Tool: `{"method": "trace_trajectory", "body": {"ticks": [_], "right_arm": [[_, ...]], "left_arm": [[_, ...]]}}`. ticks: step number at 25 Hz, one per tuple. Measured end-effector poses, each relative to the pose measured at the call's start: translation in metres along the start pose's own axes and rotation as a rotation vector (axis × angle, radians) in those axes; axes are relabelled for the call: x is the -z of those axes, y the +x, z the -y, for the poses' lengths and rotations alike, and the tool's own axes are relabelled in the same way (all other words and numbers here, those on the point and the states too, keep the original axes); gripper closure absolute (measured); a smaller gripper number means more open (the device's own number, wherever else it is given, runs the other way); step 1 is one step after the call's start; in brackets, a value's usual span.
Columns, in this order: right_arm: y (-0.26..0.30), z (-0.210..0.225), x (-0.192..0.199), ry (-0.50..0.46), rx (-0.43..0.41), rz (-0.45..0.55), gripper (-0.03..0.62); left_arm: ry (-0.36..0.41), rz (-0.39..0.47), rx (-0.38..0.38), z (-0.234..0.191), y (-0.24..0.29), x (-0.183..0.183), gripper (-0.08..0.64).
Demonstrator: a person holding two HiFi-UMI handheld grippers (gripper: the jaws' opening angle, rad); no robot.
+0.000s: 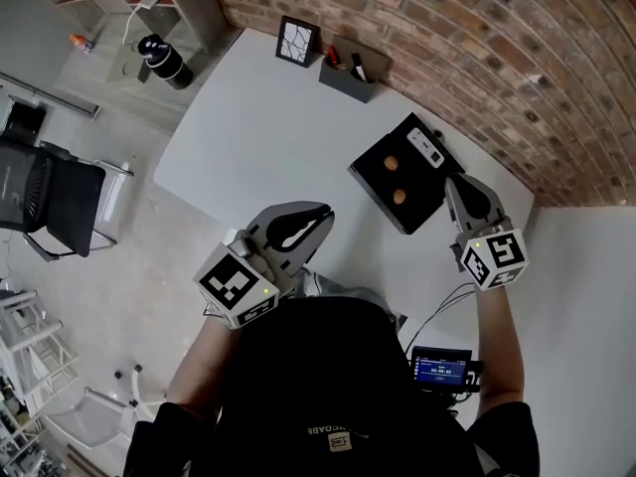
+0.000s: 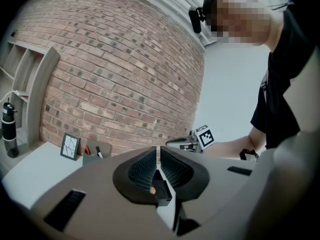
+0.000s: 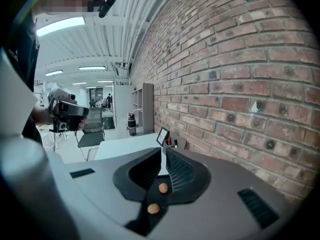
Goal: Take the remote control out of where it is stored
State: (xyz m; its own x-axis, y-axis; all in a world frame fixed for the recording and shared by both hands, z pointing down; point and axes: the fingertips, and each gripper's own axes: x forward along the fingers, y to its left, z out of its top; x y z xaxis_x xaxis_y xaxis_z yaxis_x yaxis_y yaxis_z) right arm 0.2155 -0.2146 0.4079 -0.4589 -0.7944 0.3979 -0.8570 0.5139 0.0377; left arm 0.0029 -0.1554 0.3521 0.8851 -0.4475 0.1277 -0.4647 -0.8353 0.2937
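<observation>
Hovering over the black tray (image 1: pixel 376 172) with jaws pressed together and empty, the right gripper (image 1: pixel 453 185) points toward the remote control (image 1: pixel 425 147), which lies along the tray's 1 o'clock side. The reach looks to be in hand, and next its jaws must open and straddle the remote. The left gripper (image 1: pixel 320 215), at the tray's 8 o'clock, is closed too.

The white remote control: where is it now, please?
Head view, right side: the white remote control lies along the far edge of the flat black box, just beyond the right claw.

Table (image 1: pixel 248 137) open left of black box (image 1: pixel 402 179); brick wall (image 1: pixel 477 48) close behind; organizer (image 1: pixel 348 79), frame (image 1: pixel 297 42) far edge.
</observation>
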Motion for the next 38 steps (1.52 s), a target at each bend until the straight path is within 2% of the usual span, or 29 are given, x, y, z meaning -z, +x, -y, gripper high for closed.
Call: {"method": "trace_trajectory", "body": {"ticks": [2, 8, 13, 16, 18, 20, 25, 28, 33, 38], "right_arm": [[0.011, 0.012, 0.013, -0.015, -0.006, -0.027, 0.580], [0.040, 0.045, 0.044, -0.067, -0.004, -0.105, 0.521], [0.068, 0.070, 0.076, -0.092, -0.013, -0.190, 0.457], [0.087, 0.079, 0.096, -0.125, -0.022, -0.245, 0.429], [0.099, 0.086, 0.109, -0.152, -0.024, -0.276, 0.426], [0.110, 0.091, 0.124, -0.171, -0.025, -0.314, 0.417], [0.135, 0.106, 0.162, -0.199, -0.023, -0.419, 0.396], [0.145, 0.115, 0.184, -0.221, -0.017, -0.476, 0.390], [0.161, 0.126, 0.213, -0.278, -0.020, -0.560, 0.379], [0.173, 0.133, 0.240, -0.353, -0.024, -0.648, 0.379]], "left_arm": [[-0.019, 0.000, -0.023, 0.002, 0.000, 0.001, 0.551], [-0.034, -0.009, -0.084, 0.010, 0.002, 0.007, 0.551], [-0.082, 0.001, -0.131, 0.012, 0.002, 0.012, 0.549], [-0.092, -0.021, -0.146, 0.015, 0.003, 0.018, 0.532], [-0.079, -0.051, -0.166, 0.017, 0.006, 0.023, 0.498], [-0.071, -0.072, -0.183, 0.019, 0.008, 0.029, 0.495], [-0.101, -0.074, -0.208, 0.023, 0.009, 0.036, 0.495], [-0.092, -0.088, -0.223, 0.024, 0.008, 0.042, 0.465], [-0.123, -0.093, -0.264, 0.024, 0.006, 0.053, 0.465], [-0.122, -0.103, -0.295, 0.027, 0.006, 0.063, 0.465]]}}
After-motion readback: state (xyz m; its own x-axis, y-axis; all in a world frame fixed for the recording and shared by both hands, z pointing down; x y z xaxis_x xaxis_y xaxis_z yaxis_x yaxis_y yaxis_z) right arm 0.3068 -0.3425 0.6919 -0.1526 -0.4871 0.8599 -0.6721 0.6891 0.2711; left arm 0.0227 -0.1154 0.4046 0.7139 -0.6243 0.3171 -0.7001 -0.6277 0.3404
